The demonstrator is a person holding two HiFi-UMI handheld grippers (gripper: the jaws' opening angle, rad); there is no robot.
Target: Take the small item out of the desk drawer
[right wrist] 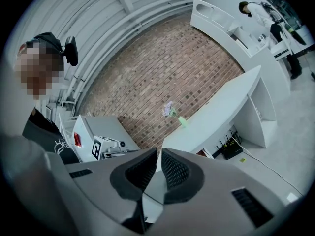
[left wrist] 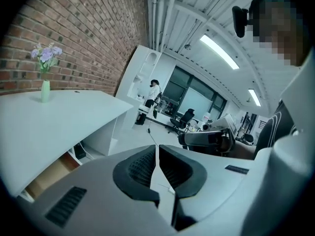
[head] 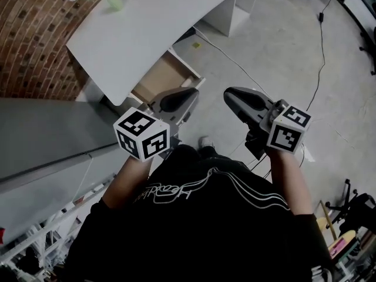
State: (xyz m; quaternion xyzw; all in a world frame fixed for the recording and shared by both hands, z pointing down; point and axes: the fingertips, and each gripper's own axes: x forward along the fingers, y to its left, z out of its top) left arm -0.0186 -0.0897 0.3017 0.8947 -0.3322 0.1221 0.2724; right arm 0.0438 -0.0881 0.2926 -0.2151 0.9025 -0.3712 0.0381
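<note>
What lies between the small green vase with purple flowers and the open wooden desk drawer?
Only the bare white desktop, as the head view shows.

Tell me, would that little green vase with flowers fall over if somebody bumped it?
Probably, yes: the vase looks tall and narrow, with flowers reaching high above it, so it seems top-heavy. It likely feels light, being small.

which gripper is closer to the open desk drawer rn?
Left. In the head view the left gripper hangs just in front of the drawer; the right gripper is farther off to the drawer's right, over the floor.
</note>
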